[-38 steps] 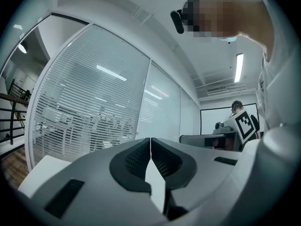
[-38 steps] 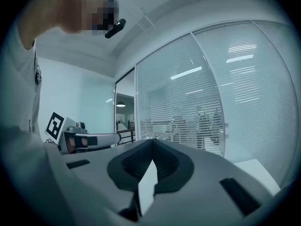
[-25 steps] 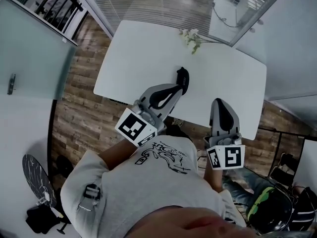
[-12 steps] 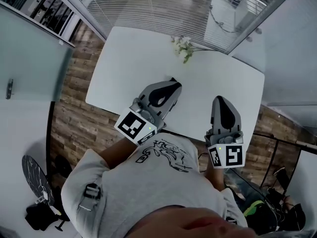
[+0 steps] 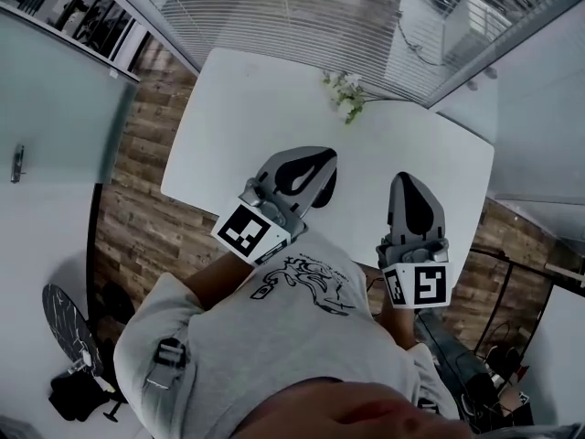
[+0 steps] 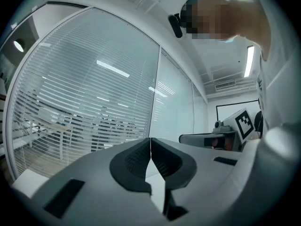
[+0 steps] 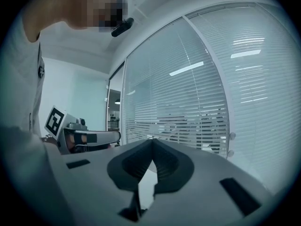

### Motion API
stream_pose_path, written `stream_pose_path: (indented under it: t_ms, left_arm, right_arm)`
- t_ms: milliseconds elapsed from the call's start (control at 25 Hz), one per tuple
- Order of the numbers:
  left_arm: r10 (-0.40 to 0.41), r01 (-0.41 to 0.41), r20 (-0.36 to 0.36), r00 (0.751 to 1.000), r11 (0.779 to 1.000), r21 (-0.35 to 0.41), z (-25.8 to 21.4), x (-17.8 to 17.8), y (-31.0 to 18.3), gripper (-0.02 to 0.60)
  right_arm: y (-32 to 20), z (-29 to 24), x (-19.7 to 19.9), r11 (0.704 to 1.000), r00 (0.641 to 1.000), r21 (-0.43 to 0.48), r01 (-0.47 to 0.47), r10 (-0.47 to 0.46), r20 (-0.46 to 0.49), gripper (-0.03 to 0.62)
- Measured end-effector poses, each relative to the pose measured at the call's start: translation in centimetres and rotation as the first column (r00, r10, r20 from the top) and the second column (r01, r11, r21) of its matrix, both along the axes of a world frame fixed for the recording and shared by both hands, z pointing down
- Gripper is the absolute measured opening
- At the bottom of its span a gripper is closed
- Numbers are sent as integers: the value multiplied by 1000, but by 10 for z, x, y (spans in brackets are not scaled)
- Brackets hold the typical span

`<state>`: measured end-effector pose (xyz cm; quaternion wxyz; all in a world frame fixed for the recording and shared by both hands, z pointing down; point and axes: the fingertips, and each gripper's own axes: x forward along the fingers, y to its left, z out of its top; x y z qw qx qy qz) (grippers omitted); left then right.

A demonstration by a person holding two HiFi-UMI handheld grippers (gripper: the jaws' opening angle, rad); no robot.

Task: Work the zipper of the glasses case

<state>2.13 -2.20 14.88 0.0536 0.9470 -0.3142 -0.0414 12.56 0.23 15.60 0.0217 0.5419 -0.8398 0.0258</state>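
Note:
The glasses case (image 5: 327, 188) is a dark shape on the white table (image 5: 238, 108); only its right edge shows, the remainder lies hidden under my left gripper (image 5: 320, 160). That gripper hangs above the case, jaws shut and empty. In the left gripper view the left gripper (image 6: 150, 141) points up at window blinds with its pads touching. My right gripper (image 5: 408, 183) is held over the table's near right edge, shut on nothing. The right gripper view shows the right gripper (image 7: 152, 141) tipped up toward the blinds, so neither gripper view shows the case.
A small bunch of white flowers (image 5: 345, 92) lies at the table's far side. Glass walls with blinds (image 5: 302, 12) stand beyond the table. Wooden floor (image 5: 137, 199) shows to the left. Each gripper view catches the other gripper: the right gripper (image 6: 221, 136), the left gripper (image 7: 77, 136).
The view has shifted. The case, fully in sight beyond the left gripper a second ago, is now mostly covered by that gripper. Both grippers stay shut.

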Motion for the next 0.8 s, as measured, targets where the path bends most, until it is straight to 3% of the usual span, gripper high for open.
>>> stream_pose_path:
  t_ms: [240, 440, 600, 800]
  left_arm:
    - [43, -42, 20, 999, 999, -18, -1, -11, -11, 20]
    - [64, -61, 63, 996, 997, -46, 20, -18, -20, 20]
    - [86, -71, 133, 987, 990, -118, 51, -20, -22, 21]
    - [124, -89, 170, 978, 976, -196, 91, -18, -24, 21]
  right_arm:
    - [-10, -4, -10, 1000, 999, -6, -30, 30, -43, 5]
    - [-17, 17, -18, 1000, 995, -18, -4, 3, -98, 5]
    - [-19, 46, -23, 998, 990, -59, 18, -26, -139, 6]
    - [-27, 82, -27, 991, 985, -134, 25, -48, -164, 6]
